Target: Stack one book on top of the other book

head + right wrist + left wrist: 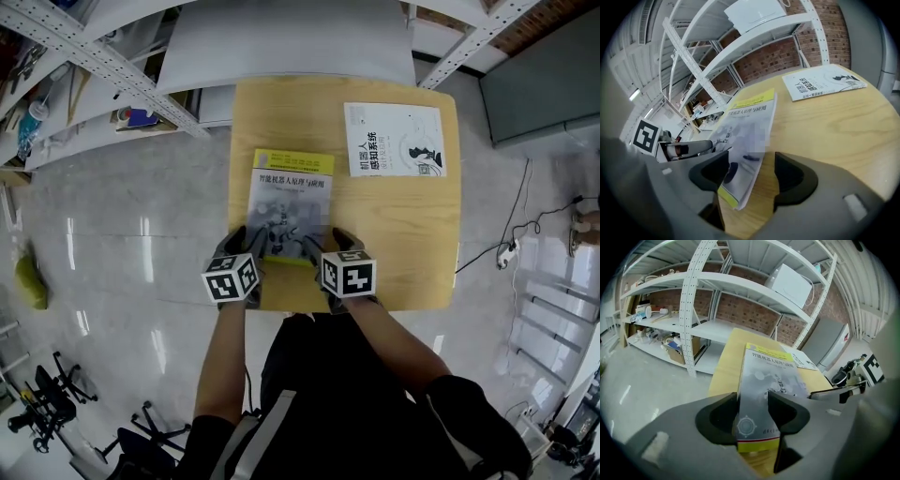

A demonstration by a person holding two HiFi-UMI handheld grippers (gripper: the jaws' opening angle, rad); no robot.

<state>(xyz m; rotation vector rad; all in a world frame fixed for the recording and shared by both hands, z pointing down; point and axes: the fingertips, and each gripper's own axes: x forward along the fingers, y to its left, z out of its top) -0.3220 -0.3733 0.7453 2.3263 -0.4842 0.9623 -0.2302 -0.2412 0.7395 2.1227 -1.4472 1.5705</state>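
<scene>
Yellow book [291,192] has its near edge inside the spread left gripper [246,242] and right gripper [330,244]; both should pinch evenly.

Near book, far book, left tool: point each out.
near book [291,202], head view, middle of cover.
far book [394,139], head view, middle of cover.
left tool [752,414], left gripper view, midway between its fingertips.

Light: bright and even across all my views.
Glare: white streaks on the glossy floor [103,244].
Edges: my gripper views bow the shelves [717,287]; corners go black.
Focus: close jaws look soft to me.
</scene>
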